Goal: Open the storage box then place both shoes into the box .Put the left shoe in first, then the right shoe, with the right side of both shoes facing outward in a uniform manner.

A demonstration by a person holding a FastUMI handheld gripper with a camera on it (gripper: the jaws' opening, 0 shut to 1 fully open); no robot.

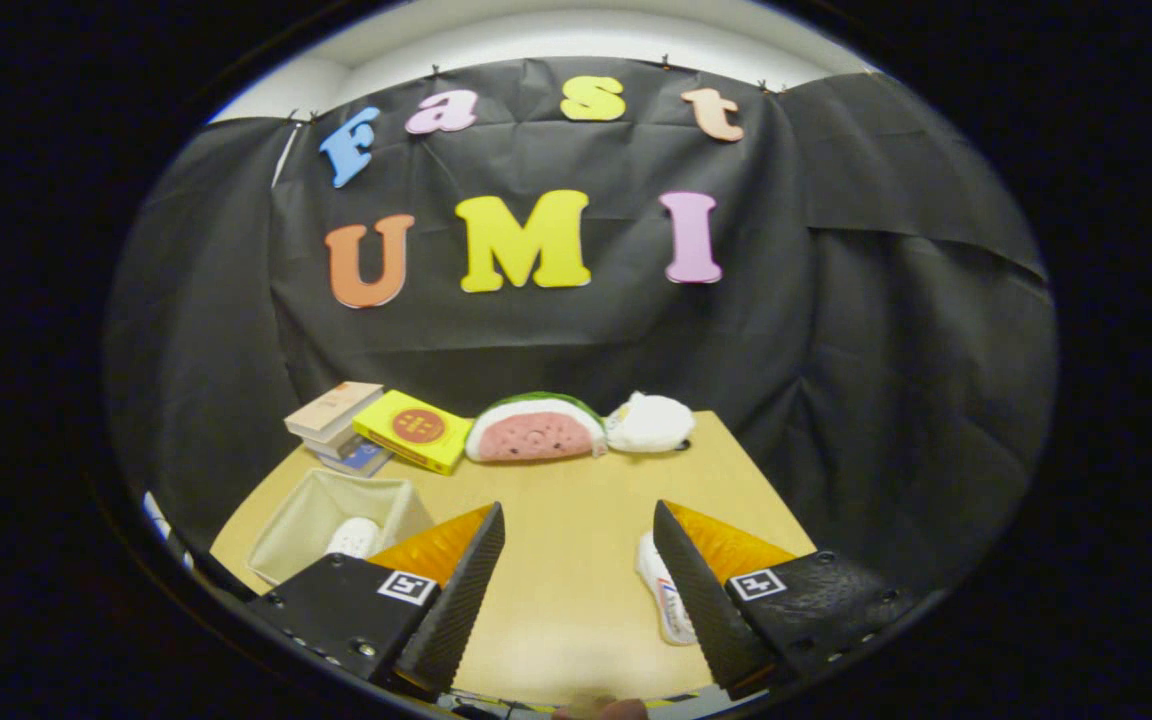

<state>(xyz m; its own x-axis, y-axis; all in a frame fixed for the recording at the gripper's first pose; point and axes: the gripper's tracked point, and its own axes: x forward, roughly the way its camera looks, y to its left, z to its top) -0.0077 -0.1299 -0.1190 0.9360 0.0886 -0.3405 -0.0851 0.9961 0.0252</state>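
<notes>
A black cloth wall stands behind a light wooden table (566, 600). My gripper (576, 560) hangs above the table with its two fingers spread wide apart, holding nothing; bare wood lies between them. Left of my left finger stands one open beige fabric storage box (311, 510), and inside it I see one white shoe (354, 538), partly hidden by the finger. A second white shoe with coloured marks (661, 590) lies on the table, just beside my right finger and partly behind it. At the far edge I count a stack of books (336, 425), one yellow flat box (414, 430), one watermelon-slice plush toy (534, 430) and one white soft toy (651, 422).
</notes>
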